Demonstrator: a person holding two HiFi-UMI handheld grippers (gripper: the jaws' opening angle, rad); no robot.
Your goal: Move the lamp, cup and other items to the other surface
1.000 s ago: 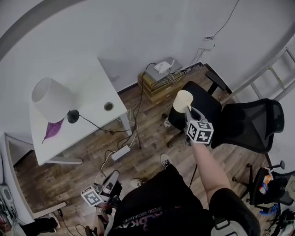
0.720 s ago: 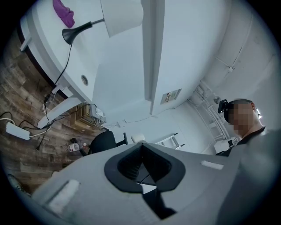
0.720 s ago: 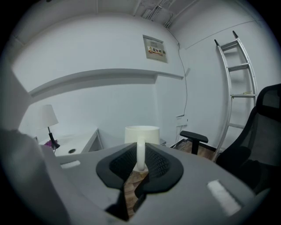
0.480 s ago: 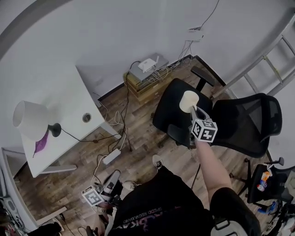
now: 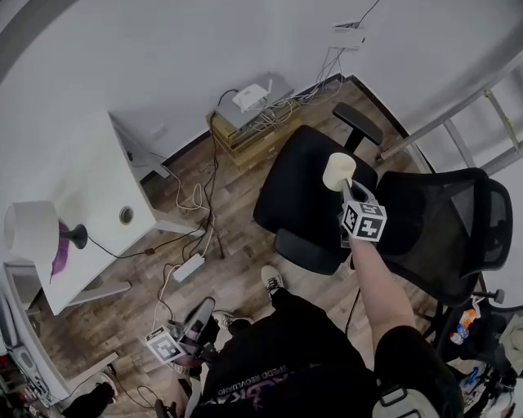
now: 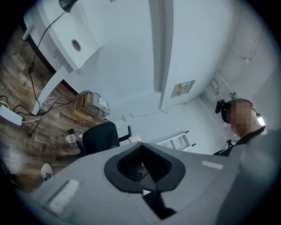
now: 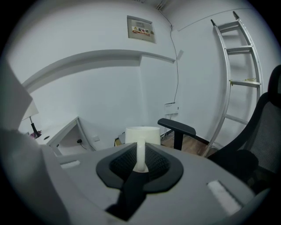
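Left gripper (image 6: 142, 167): grey body fills the lower frame, dark jaws together, nothing btwn them. Beyond it, a black office chair (image 6: 100, 137) on wood floor, w/ a clear bottle (image 6: 71, 138) just beside its base. White tabletop (image 6: 52, 39) upper left, w/ a round hole (image 6: 76, 44). Lamp base (image 6: 66, 4) at top edge, its cable (image 6: 40, 44) running down toward the floor. Power strip (image 6: 9, 116) far left. Ladder (image 6: 175, 139) by the back wall. Person (image 6: 250, 140) at right.

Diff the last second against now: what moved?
The right gripper, still shut on the cup by its handle, carried it further across the black chair, away from the desk. The lamp stays on the desk; the left gripper stays low, shut, empty.
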